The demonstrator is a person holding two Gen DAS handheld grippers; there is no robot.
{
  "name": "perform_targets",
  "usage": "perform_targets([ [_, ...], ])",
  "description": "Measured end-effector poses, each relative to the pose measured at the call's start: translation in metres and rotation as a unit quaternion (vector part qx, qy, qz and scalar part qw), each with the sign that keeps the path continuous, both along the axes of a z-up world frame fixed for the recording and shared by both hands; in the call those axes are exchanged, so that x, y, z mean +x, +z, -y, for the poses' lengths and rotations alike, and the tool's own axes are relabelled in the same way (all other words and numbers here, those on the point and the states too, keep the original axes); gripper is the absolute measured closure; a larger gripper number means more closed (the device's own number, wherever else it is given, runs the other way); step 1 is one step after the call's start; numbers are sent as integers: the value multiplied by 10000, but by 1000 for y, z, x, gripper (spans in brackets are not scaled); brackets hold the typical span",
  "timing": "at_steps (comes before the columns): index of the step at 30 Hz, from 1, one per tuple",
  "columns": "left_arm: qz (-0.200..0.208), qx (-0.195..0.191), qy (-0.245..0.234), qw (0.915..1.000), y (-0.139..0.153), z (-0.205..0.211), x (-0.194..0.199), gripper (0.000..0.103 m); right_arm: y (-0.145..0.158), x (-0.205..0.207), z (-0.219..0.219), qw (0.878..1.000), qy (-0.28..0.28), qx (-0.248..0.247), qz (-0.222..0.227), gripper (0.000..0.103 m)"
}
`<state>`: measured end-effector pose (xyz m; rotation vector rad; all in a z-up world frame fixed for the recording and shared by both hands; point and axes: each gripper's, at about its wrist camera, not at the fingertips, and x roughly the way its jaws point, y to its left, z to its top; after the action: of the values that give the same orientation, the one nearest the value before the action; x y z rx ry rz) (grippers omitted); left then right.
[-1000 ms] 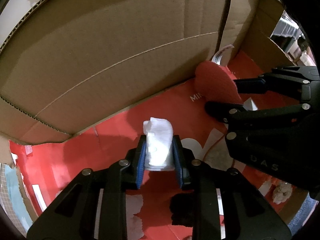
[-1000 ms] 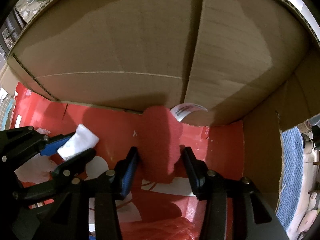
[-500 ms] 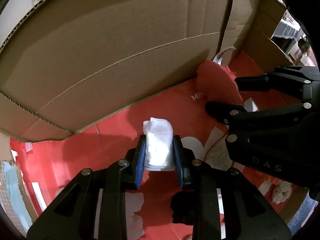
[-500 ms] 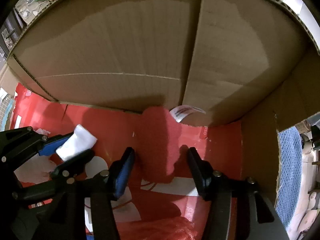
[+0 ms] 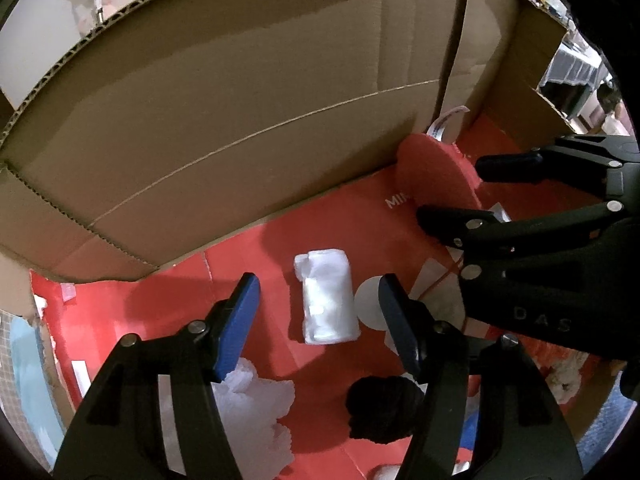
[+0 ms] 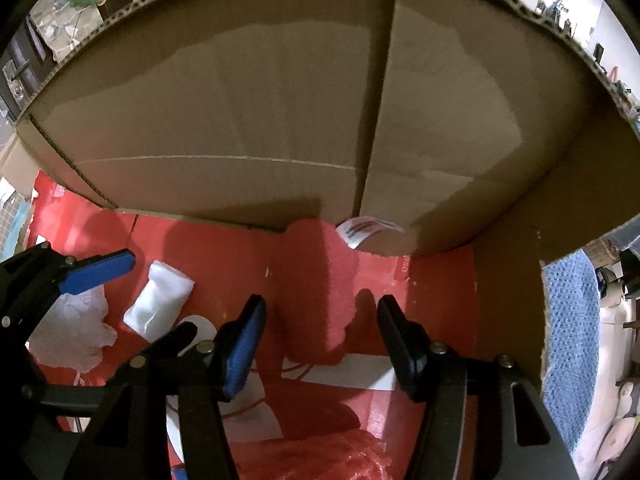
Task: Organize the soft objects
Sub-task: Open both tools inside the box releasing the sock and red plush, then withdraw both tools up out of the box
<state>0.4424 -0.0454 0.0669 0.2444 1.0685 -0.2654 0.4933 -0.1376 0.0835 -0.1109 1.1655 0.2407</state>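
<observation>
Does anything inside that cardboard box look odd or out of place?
Mostly the red plush piece: it stands on edge against the back wall instead of lying flat like the white packet. Nothing looks spilled or torn.

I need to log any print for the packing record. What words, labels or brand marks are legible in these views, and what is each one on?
"D A S": raised letters on the right gripper body, in the left wrist view.
"MIN": white letters on the red floor of the cardboard box, cut off by the red plush piece.
"OSI", sideways: white on the red floor edge, partly cut.
White care tag: dark printed lines, too blurred to read.
</observation>
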Motion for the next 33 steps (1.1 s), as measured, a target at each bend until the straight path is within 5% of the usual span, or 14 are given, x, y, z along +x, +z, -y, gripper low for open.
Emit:
perform_targets([
  [18,527,-406,237,9975,62,-11,-63,36,73,-55,16,9980,-128,57,619,25],
  [33,1560,-820,739,9816,87,-37,-153,20,123,-149,12,9851,-250,386,1657,10],
])
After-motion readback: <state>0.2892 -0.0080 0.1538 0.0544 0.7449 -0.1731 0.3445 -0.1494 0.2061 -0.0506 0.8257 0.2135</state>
